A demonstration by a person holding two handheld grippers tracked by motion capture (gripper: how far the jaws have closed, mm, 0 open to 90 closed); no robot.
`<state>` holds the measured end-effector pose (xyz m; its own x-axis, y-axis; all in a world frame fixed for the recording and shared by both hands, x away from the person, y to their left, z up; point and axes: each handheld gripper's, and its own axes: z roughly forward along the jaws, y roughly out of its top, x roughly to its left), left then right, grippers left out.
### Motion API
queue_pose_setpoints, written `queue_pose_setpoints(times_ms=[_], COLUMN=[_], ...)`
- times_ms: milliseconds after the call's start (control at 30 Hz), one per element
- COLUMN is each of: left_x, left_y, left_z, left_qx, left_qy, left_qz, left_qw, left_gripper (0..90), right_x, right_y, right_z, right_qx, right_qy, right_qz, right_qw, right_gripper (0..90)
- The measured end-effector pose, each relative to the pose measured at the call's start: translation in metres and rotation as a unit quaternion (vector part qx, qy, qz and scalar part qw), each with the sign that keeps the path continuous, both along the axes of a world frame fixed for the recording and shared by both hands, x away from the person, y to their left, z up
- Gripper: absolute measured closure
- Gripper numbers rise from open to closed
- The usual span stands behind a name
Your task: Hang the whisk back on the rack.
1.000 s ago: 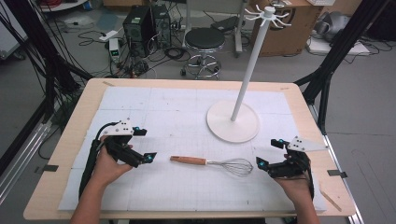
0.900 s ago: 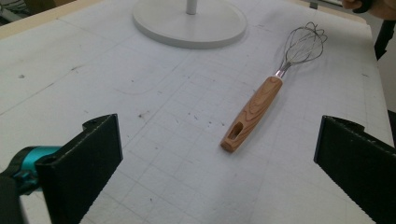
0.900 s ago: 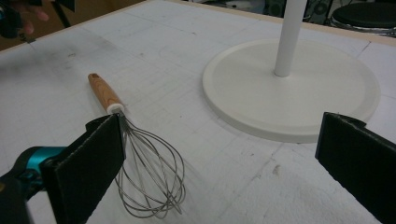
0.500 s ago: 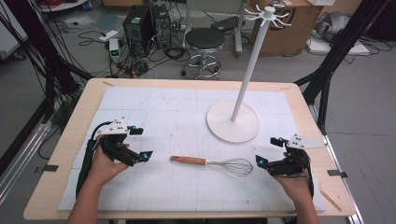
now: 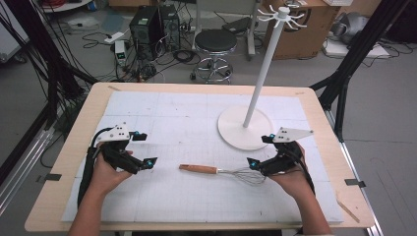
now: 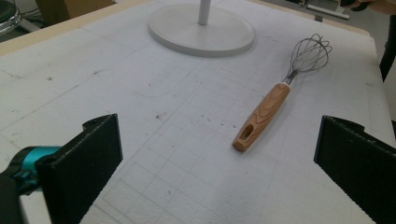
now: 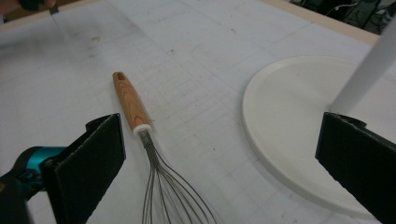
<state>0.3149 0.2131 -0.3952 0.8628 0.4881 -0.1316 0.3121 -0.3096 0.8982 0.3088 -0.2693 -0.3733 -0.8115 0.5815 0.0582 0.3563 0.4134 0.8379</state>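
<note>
A whisk (image 5: pixel 199 169) with a wooden handle and wire head lies flat on the white gridded mat (image 5: pixel 172 113), handle pointing left. My left gripper (image 5: pixel 144 148) stands open a short way left of the handle's end, and the left gripper view has the whisk (image 6: pixel 268 109) ahead between the spread jaws (image 6: pixel 215 172). My right gripper (image 5: pixel 259 150) is open beside the wire head; in the right gripper view, the whisk (image 7: pixel 140 116) runs up between its jaws (image 7: pixel 219 168). Neither gripper holds anything.
A white stand with a round base (image 5: pixel 244 128) and a tall pole (image 5: pixel 265 64) topped by hooks rises at the mat's right rear, close to my right gripper. The base (image 7: pixel 299 121) lies just ahead of the right jaws. The wooden table edge (image 5: pixel 59 162) frames the mat.
My right gripper has moved left, up to the whisk's wire head. The left gripper has barely shifted, and the whisk has stayed put.
</note>
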Motion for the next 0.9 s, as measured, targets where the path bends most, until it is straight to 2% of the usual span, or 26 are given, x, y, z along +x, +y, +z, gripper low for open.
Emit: queue_pose_setpoints(times_ms=[100,233,400,467,600,733,800,900], left_x=[-0.001,-0.002,-0.002,-0.002,-0.001,-0.002,-0.002,-0.001], left_y=[0.003,0.010,0.013,0.012,0.011,0.009,0.009,0.009], left_z=[0.002,0.005,0.005,0.005,0.004,0.004,0.004,0.003], left_qx=[0.002,-0.006,-0.009,-0.008,-0.003,-0.005,-0.004,0.003], left_qy=[-0.006,-0.009,-0.010,-0.011,-0.009,-0.009,-0.009,-0.006], left_qz=[0.002,0.007,0.011,0.009,0.007,0.006,0.007,0.013], left_qw=[1.0000,0.9999,0.9998,0.9999,0.9999,0.9999,0.9999,0.9999], left_gripper=[1.6,1.6,1.6,1.6,1.6,1.6,1.6,1.6], right_x=[0.005,0.015,0.023,0.025,0.028,0.029,0.031,0.033], right_y=[0.009,0.026,0.053,0.064,0.084,0.100,0.106,0.113], right_z=[0.001,0.003,0.000,-0.003,-0.011,-0.018,-0.020,-0.023], right_qx=[-0.013,-0.036,-0.063,-0.076,-0.110,-0.139,-0.145,-0.161], right_qy=[0.006,0.021,0.043,0.048,0.070,0.078,0.082,0.102], right_qz=[0.015,0.037,0.063,0.081,0.124,0.141,0.156,0.168], right_qw=[0.9998,0.9985,0.9951,0.9926,0.9837,0.9771,0.9736,0.9671], right_gripper=[0.3,0.3,0.3,2.6,16.3,17.9,24.0,30.0])
